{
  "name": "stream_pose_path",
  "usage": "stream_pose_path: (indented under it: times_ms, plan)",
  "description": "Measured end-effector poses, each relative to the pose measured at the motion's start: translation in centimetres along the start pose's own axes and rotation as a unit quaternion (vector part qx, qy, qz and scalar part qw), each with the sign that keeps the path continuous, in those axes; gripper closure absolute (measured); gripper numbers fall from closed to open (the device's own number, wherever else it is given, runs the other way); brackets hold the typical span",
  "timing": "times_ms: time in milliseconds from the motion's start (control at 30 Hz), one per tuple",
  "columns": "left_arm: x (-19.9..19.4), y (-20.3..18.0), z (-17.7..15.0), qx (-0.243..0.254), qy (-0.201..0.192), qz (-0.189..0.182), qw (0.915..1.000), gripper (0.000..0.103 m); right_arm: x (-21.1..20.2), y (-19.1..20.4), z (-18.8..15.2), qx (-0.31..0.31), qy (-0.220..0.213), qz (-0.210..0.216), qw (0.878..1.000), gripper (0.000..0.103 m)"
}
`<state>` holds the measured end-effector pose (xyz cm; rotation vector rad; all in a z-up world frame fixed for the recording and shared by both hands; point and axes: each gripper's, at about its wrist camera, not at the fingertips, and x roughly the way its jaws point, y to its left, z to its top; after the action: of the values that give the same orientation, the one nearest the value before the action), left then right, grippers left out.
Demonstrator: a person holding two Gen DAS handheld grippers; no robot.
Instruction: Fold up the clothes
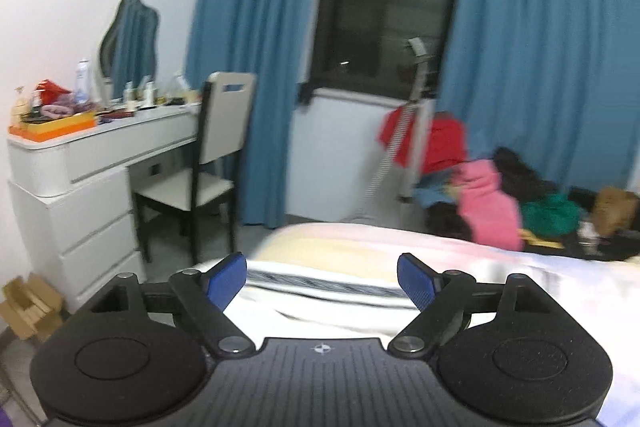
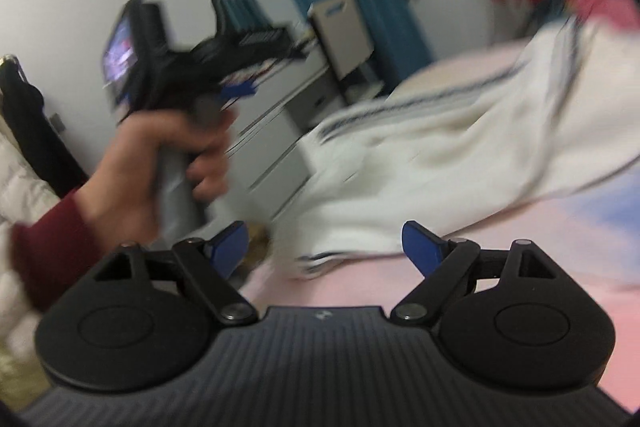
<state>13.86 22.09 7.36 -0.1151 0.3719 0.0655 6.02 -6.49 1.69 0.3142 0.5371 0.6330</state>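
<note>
A white garment with dark stripes (image 2: pixel 432 147) lies spread on the pink bed cover (image 2: pixel 440 291), and its striped edge (image 1: pixel 320 283) shows ahead of the left gripper. My left gripper (image 1: pixel 322 281) is open above that edge, with nothing between its blue pads. My right gripper (image 2: pixel 324 247) is open too, tilted, just short of the garment's near hem. A hand in a dark red sleeve (image 2: pixel 160 155) holds the other gripper body at the left of the right wrist view, away from the cloth.
A white dressing table (image 1: pixel 100 163) with bottles and a chair (image 1: pixel 208 163) stand left of the bed. A heap of red, pink, green and dark clothes (image 1: pixel 492 195) lies beyond the bed by the blue curtains (image 1: pixel 540 67). Cardboard (image 1: pixel 28 307) sits on the floor.
</note>
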Motion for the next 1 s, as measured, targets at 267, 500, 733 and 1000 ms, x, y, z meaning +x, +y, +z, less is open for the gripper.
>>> stream_pose_path:
  times_ms: [267, 500, 733, 1000]
  plan:
    - [-11.5, -10.7, -6.3, 0.046, -0.029, -0.058, 0.9969, 0.016, -10.7, -4.6, 0.6, -0.089, -0.070, -0.120, 0.986, 0.017]
    - [-12.6, -15.6, -13.2, 0.047, -0.022, -0.106, 0.9931, 0.014, -15.6, -10.1, -1.7, -0.075, -0.107, -0.190, 0.973, 0.017]
    - [-5.2, -17.6, -14.0, 0.063, 0.034, -0.139, 0.9877, 0.015, -16.6, -13.6, -2.0, -0.011, -0.115, -0.212, 0.971, 0.017]
    - [12.0, -19.4, -7.3, 0.005, 0.066, -0.128, 0.9896, 0.017, -13.8, -19.4, -1.8, 0.056, -0.096, -0.219, 0.969, 0.017]
